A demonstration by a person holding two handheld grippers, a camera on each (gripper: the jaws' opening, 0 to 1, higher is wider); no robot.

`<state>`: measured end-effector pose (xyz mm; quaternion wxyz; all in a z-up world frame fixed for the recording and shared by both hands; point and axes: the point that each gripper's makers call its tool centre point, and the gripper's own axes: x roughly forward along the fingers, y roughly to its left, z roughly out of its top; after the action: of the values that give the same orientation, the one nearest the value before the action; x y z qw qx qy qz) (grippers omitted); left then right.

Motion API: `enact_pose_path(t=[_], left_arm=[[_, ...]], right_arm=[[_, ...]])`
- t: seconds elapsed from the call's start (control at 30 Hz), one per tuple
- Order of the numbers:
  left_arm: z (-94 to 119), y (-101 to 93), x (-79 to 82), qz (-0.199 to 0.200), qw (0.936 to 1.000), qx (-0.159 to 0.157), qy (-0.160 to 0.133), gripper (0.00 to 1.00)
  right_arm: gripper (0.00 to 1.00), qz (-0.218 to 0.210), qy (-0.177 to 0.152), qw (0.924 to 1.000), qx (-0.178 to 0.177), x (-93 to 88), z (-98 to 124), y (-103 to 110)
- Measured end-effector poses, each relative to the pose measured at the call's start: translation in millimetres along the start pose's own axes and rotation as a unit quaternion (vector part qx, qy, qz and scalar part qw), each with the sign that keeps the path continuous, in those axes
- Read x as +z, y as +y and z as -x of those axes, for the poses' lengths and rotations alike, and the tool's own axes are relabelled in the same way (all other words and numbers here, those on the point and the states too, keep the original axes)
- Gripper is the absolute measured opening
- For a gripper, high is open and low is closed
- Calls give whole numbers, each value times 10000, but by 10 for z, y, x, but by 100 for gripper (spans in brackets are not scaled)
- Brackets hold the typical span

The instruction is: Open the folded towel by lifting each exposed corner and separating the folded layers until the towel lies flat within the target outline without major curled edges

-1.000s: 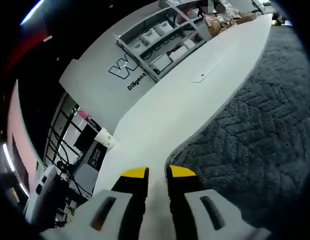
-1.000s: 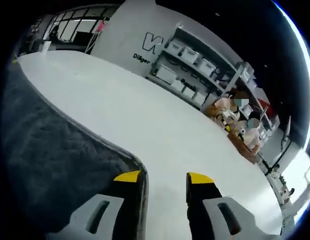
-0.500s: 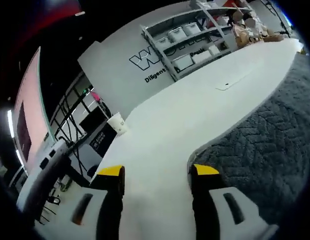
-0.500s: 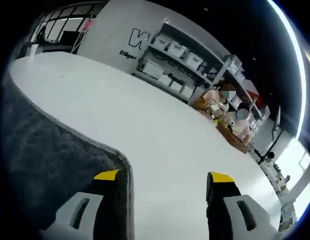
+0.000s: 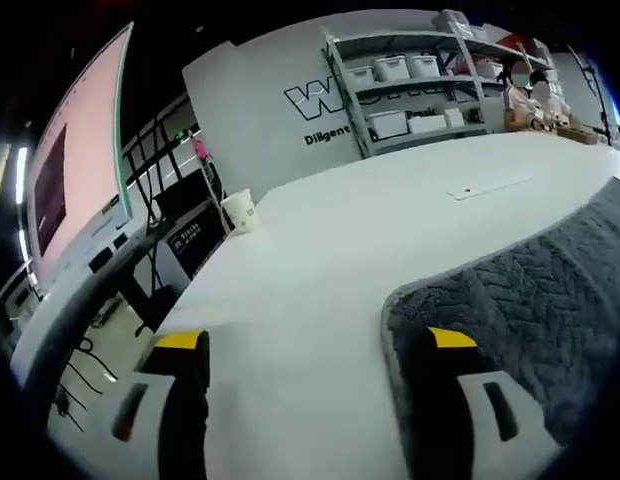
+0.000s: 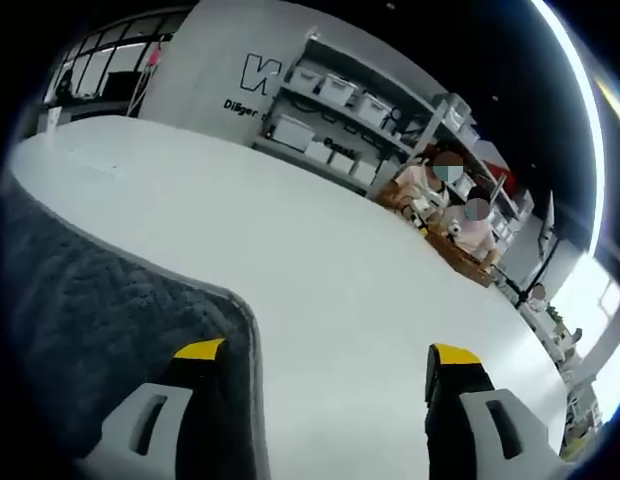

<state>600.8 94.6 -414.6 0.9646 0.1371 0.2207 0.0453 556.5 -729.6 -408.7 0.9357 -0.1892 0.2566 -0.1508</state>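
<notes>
Left gripper (image 5: 315,340), jaws spread wide and holding nothing, hovers over the white table (image 5: 320,250); the dark grey towel (image 5: 520,300) lies at four o'clock, corner by one jaw. Right gripper (image 6: 325,352), equally wide and empty-handed, has the towel (image 6: 90,320) at eight o'clock.

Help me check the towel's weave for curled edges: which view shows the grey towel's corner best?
The left gripper view: the grey towel shows its rounded corner and herringbone weave in good light, lying flat on the white table. The right gripper view also shows the towel and a corner, but darker and partly hidden behind that hand-held gripper.
</notes>
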Motion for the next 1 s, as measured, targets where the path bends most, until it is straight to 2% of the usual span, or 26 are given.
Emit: enact_pose_path(t=[0.03,0.1,0.27,0.37,0.4,0.47,0.53,0.57,0.63,0.73,0.83,0.87,0.97,1.0], left_arm=[[26,-81,-14,76,9998,-187,4,91],[60,-163,-41,223,9991,-351,79,94],[142,-292,47,232,9978,-620,-22,96],[199,-439,136,307,9952,-912,-178,96],[233,-526,169,305,9935,-1070,-237,96],[263,-602,202,270,9921,-1193,-296,95],[320,-734,249,224,9896,-1375,-363,95],[352,-828,277,155,9865,-1574,-418,95],[393,-923,297,139,9832,-1760,-468,93],[488,-1171,383,227,9719,-2252,-646,91],[528,-1312,392,90,9648,-2542,-665,90],[530,-1326,377,73,9650,-2547,-626,89],[512,-1327,368,9,9666,-2487,-625,89],[514,-1331,362,27,9660,-2510,-615,89]], right_arm=[[78,-37,-14,10000,34,7,13,8],[77,-88,-46,9999,93,24,39,33],[73,-187,-209,9990,350,102,127,159],[71,-304,-304,9978,514,159,198,254],[70,-347,-378,9967,627,192,212,307],[68,-468,-491,9939,872,242,261,432],[64,-558,-612,9893,1203,305,312,601],[63,-598,-645,9868,1361,331,338,689],[61,-649,-733,9830,1552,384,386,835],[56,-510,-861,9756,1954,476,476,1127],[56,-391,-942,9675,2314,566,566,1418],[56,-381,-975,9661,2360,592,590,1483],[51,-367,-1240,9548,2677,713,694,1761],[50,-367,-1293,9462,2945,746,763,1939]])
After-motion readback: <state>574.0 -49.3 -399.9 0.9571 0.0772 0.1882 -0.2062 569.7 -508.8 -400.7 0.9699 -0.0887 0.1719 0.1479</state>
